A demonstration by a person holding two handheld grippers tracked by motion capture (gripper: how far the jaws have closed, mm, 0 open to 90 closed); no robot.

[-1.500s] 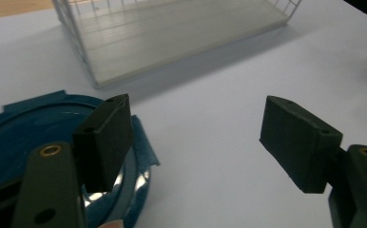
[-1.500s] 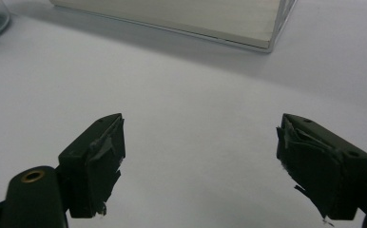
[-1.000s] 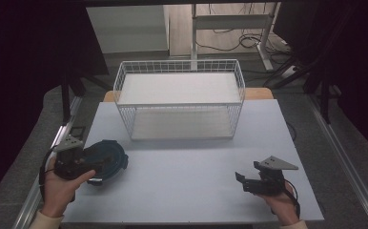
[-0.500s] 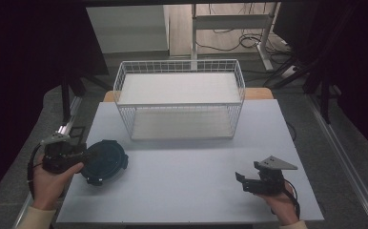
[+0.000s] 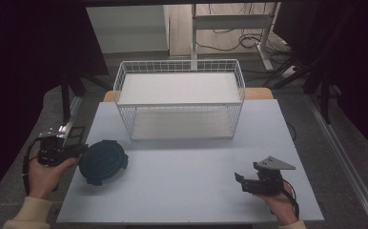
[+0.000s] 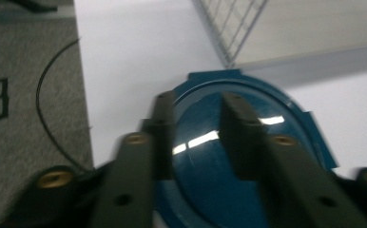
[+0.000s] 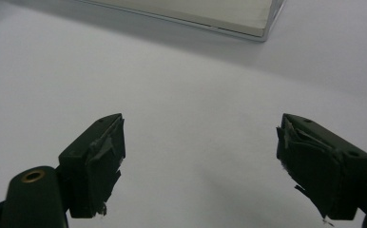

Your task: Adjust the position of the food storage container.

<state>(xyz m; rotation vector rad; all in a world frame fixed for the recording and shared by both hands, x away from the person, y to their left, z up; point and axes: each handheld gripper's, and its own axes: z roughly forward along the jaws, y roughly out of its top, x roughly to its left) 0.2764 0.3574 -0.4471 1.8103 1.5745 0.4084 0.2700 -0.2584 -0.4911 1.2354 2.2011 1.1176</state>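
Observation:
A round dark blue lid [image 5: 103, 161] lies flat near the left edge of the white table [image 5: 191, 162]. My left gripper [image 5: 81, 149] is held at the lid's left rim, partly off the table. In the left gripper view its jaws [image 6: 198, 102] stand a narrow gap apart over the blue lid [image 6: 229, 156], with nothing clamped between them. My right gripper [image 5: 240, 179] rests at the front right of the table. It is wide open [image 7: 200, 137] over bare tabletop, holding nothing.
A white wire basket [image 5: 179, 103] stands at the back middle of the table; its corner [image 6: 229, 33] is just beyond the lid. Grey carpet [image 5: 10, 191] and a black cable [image 6: 43, 109] lie left of the table edge.
My left gripper has drawn back to the left, from over the lid to its left rim. The lid and the right gripper have stayed put.

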